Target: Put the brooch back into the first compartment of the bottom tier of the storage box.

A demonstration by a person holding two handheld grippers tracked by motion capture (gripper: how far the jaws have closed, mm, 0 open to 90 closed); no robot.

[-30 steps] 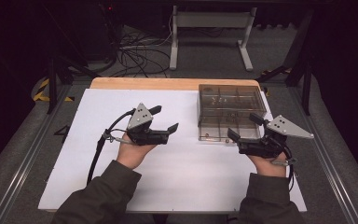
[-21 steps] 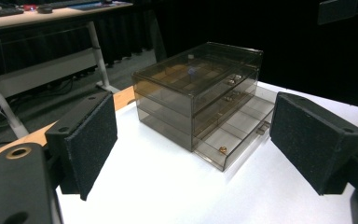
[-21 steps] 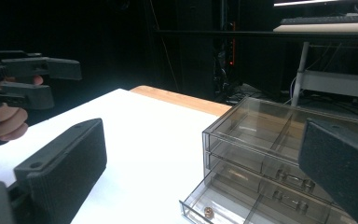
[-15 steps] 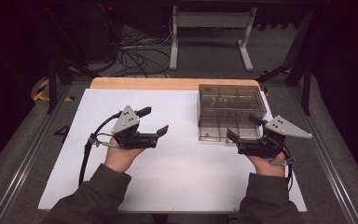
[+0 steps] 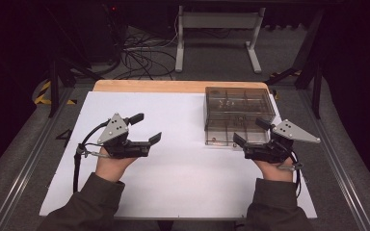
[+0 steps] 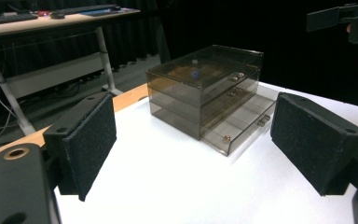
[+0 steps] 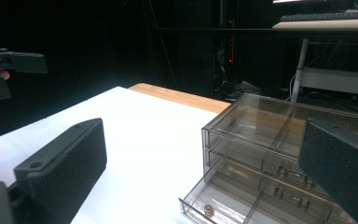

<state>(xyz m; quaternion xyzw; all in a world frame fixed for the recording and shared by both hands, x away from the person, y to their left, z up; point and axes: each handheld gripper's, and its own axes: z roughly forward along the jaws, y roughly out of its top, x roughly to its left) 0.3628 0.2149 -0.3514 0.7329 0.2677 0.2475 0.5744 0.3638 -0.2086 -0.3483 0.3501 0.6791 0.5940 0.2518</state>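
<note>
Two Open Grippers, One Drawer Pulled Out

Two things dominated the scene: the white-topped wooden counter and, at its far right corner, the smoky transparent plastic three-drawer organiser box. Its bottom drawer stood pulled out toward the person, while the two drawers above sat flush. A small brass-coloured knob or part showed at the front of that drawer, too small to identify.

As a judgement, the work looked early or mid-way: the drawer was open, but nothing was held, and whatever should go in or come out remained to be done.

The right gripper hovered just beside the open drawer, jaws spread wide and empty. The left gripper hung well apart over bare counter, jaws equally wide and empty.

No brand, label or readable writing appeared anywhere.
</note>
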